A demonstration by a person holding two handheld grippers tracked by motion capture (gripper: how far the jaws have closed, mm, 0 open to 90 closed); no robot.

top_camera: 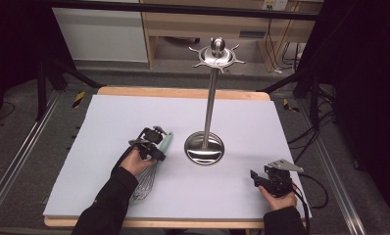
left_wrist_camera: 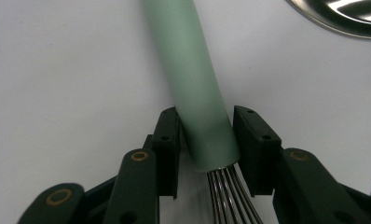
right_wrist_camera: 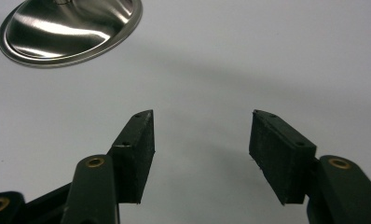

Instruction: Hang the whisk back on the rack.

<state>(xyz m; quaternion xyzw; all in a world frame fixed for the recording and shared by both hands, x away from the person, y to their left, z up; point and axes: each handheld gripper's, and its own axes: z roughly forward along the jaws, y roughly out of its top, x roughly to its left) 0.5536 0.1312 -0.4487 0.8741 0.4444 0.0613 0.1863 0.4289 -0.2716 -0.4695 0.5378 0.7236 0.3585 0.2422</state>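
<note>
A whisk with a pale green handle (left_wrist_camera: 193, 70) and steel wires (left_wrist_camera: 228, 196) lies on the white table cover, left of centre in the high view (top_camera: 166, 141). My left gripper (left_wrist_camera: 205, 116) is shut on the handle's lower end, just above the wires; in the high view the left gripper (top_camera: 158, 152) sits over the whisk. A steel utensil stand (top_camera: 204, 148) rises mid-table, with a round base, a thin pole and a hooked crown (top_camera: 217, 55). My right gripper (right_wrist_camera: 202, 126) is open and holds nothing, low over the cover at the front right (top_camera: 256, 177).
The stand's shiny base (right_wrist_camera: 69, 30) lies up and left of the right gripper, and its rim (left_wrist_camera: 337, 18) is near the whisk handle's far end. The white cover (top_camera: 134, 112) spreads over a wooden table. Rails and dark frame legs flank the table.
</note>
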